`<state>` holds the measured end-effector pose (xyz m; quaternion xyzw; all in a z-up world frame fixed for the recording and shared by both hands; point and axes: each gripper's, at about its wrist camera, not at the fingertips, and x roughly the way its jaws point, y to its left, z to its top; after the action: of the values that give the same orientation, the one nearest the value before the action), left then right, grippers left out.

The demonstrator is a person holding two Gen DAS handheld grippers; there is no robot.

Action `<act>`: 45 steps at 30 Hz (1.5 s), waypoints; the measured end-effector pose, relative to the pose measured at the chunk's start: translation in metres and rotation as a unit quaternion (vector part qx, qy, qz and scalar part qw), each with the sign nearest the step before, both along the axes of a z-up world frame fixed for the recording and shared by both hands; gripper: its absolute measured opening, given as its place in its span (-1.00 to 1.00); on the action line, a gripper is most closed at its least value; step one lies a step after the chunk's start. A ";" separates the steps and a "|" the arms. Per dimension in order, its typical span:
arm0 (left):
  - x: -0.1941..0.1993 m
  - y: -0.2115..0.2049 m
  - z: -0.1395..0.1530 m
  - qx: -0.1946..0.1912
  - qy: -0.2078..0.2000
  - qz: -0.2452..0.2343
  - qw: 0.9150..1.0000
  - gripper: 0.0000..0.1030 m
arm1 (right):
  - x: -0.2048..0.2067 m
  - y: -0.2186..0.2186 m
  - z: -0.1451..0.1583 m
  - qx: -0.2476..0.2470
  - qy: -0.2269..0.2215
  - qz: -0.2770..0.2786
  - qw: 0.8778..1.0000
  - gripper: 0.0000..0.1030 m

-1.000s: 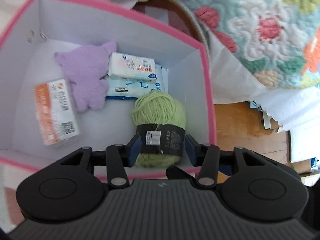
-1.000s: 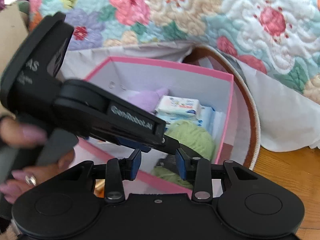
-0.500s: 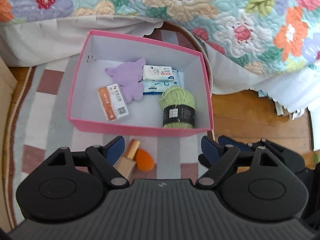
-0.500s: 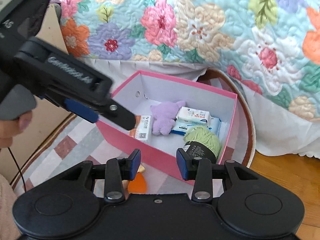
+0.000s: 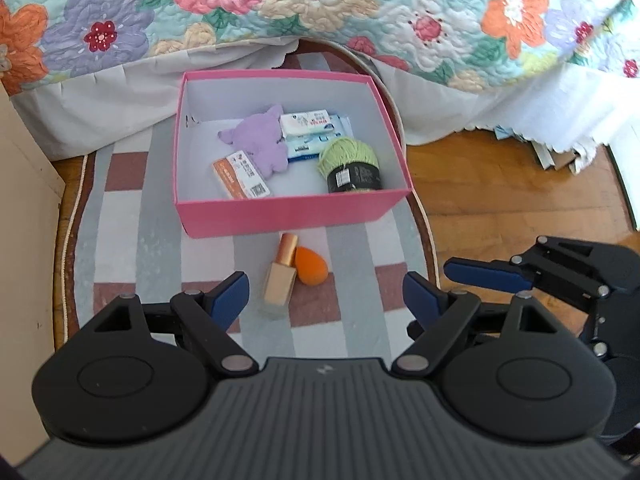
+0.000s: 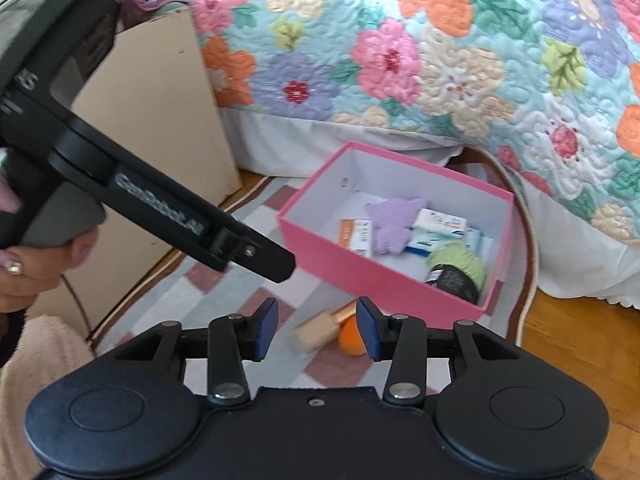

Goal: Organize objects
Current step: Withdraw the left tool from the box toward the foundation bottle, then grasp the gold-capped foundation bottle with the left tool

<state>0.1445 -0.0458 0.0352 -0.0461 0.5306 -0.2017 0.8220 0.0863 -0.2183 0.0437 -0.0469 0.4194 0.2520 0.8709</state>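
Observation:
A pink box point(image 5: 280, 216) on the striped rug holds a green yarn ball point(image 5: 348, 156), a purple plush toy point(image 5: 260, 140), tissue packs point(image 5: 306, 122) and an orange-and-white pack point(image 5: 240, 176). In front of the box lie a foundation bottle point(image 5: 280, 280) and an orange sponge point(image 5: 312, 266). My left gripper point(image 5: 324, 296) hovers wide open above them, holding nothing. My right gripper point(image 6: 317, 324) is to its right, jaws opening with nothing gripped; the bottle point(image 6: 320, 330) and sponge point(image 6: 350, 338) show on the rug beyond them. A hand point(image 6: 24, 268) holds the left gripper.
A bed with a floral quilt point(image 5: 320, 0) and white skirt point(image 5: 120, 96) stands behind the box. A beige board point(image 6: 160, 120) rises at the left. Wood floor point(image 5: 500, 184) with papers point(image 5: 552, 152) lies right of the rug point(image 5: 120, 240).
The left gripper let go of the yarn ball in the box, opened wide and drew back and up. The right gripper also pulled back and up, its jaws parting.

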 end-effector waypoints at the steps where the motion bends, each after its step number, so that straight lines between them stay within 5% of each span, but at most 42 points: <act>1: -0.003 0.003 -0.003 -0.005 0.004 -0.003 1.000 0.64 | -0.003 0.002 0.000 0.003 0.003 0.005 1.000 0.00; 16: -0.014 0.039 -0.068 0.016 -0.020 0.013 1.000 0.66 | 0.002 0.050 -0.054 -0.008 0.080 0.045 0.996 0.28; 20: -0.013 0.039 -0.085 0.014 -0.044 0.000 0.999 0.66 | 0.010 0.053 -0.075 0.000 0.098 0.038 0.994 0.34; 27: -0.001 0.029 -0.124 0.012 -0.026 0.000 1.000 0.63 | 0.026 0.059 -0.124 -0.003 0.140 0.001 0.990 0.38; 36: 0.017 0.029 -0.164 -0.022 -0.031 0.003 0.999 0.60 | 0.037 0.060 -0.167 0.001 0.101 -0.035 0.994 0.38; 40: 0.029 0.035 -0.182 -0.067 -0.003 0.016 0.998 0.57 | 0.041 0.056 -0.184 0.015 0.091 -0.045 0.995 0.38; 44: 0.035 0.033 -0.195 -0.084 0.012 0.022 0.996 0.47 | 0.049 0.056 -0.198 0.026 0.098 -0.057 0.993 0.38; 45: 0.035 0.032 -0.197 -0.086 0.012 0.023 0.996 0.30 | 0.052 0.056 -0.201 0.031 0.099 -0.060 0.993 0.38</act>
<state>0.1799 -0.0135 -0.1623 -0.1306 0.5200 -0.2271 0.8130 0.1379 -0.1628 -0.1569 0.0306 0.4976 0.2154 0.8397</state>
